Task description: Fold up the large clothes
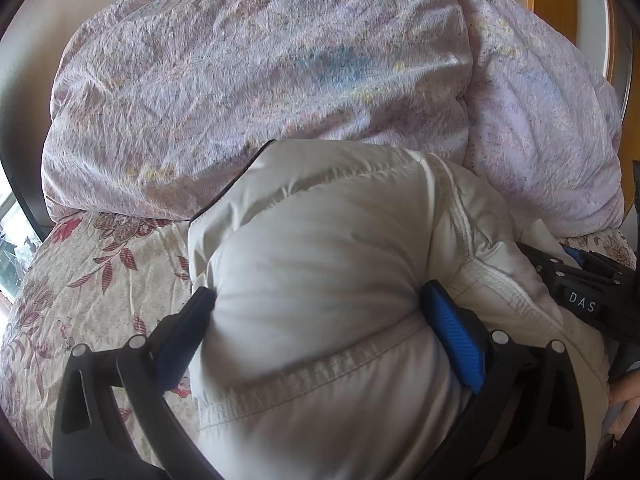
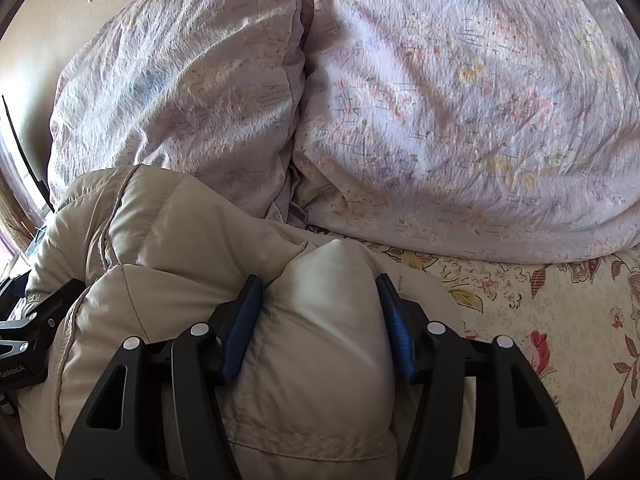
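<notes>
Both my grippers are clamped on the jacket (image 1: pixel 320 264), which lies bunched on the bed (image 1: pixel 92 280), just in front of the duvet (image 1: pixel 240 80).

Left gripper (image 1: pixel 320 312): jaws wide, blue pads pressed into both sides of a fat puffed section. The fabric bulges out between them, so it's a real grip and not just straddling.

Right gripper (image 2: pixel 318 308): jaws about half apart, pads biting a narrower peaked fold of the same jacket (image 2: pixel 192 240).

Key relation: the jacket sits directly ahead of and under both sets of jaws, between me and the duvet. The far edge of the bundle touches the duvet's front. The bundle's long axis seems to run side to side, across my two grips, with the left hand holding the thicker part. My grippers sit close together: each shows at the edge of the other's view. Both are equally near, so no arm has the advantage. My read is that the next move needs both to travel together, or the bundle twists.

Materials: the jacket is off-white to beige quilted shell, smooth, slightly shiny, with stitched channels and a dark trim along one edge. Puffy and springy, so it will likely slip or re-inflate if I loosen. The duvet is crinkled pale lilac floral cloth in two soft mounds. The bed cover is flat cream with red flowers.
</notes>
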Action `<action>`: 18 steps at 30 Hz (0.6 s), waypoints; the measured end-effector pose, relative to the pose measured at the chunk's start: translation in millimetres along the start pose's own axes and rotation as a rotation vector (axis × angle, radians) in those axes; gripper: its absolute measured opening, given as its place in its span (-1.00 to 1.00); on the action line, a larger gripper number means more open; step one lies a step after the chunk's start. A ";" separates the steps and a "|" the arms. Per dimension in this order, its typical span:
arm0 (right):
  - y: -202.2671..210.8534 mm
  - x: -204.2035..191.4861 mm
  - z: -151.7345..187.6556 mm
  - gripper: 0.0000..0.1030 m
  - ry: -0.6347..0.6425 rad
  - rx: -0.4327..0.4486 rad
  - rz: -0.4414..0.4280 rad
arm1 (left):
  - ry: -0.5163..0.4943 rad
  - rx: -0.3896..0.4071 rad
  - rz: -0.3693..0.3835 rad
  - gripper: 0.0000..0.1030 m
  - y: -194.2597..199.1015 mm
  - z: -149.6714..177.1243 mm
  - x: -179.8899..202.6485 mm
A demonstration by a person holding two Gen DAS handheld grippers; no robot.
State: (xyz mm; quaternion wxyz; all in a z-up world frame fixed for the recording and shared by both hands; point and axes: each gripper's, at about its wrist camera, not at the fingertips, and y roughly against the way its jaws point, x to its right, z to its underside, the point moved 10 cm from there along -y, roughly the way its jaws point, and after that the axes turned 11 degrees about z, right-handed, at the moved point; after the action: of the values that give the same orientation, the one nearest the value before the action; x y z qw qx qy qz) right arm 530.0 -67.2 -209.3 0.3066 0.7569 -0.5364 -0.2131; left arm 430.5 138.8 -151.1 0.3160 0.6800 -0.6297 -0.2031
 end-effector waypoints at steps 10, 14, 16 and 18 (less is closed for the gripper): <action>2.8 4.2 0.1 0.16 -0.023 0.014 0.002 | -0.005 0.013 -0.012 0.97 4.1 -0.3 -0.3; 10.3 7.9 1.9 0.25 -0.034 0.024 0.019 | -0.009 0.033 -0.021 0.97 10.1 -1.1 -0.3; 15.8 12.8 3.8 0.37 -0.042 0.018 0.040 | -0.020 0.042 -0.034 0.97 13.7 -1.4 0.6; 23.3 22.9 8.8 0.64 -0.072 0.007 0.081 | -0.031 0.057 -0.048 0.97 17.6 -1.8 1.8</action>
State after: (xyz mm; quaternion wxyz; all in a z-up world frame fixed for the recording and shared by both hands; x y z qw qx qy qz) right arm 516.0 -96.4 -199.4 0.2931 0.7274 -0.5781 -0.2255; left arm 419.1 137.2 -137.6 0.2819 0.7004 -0.6235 -0.2030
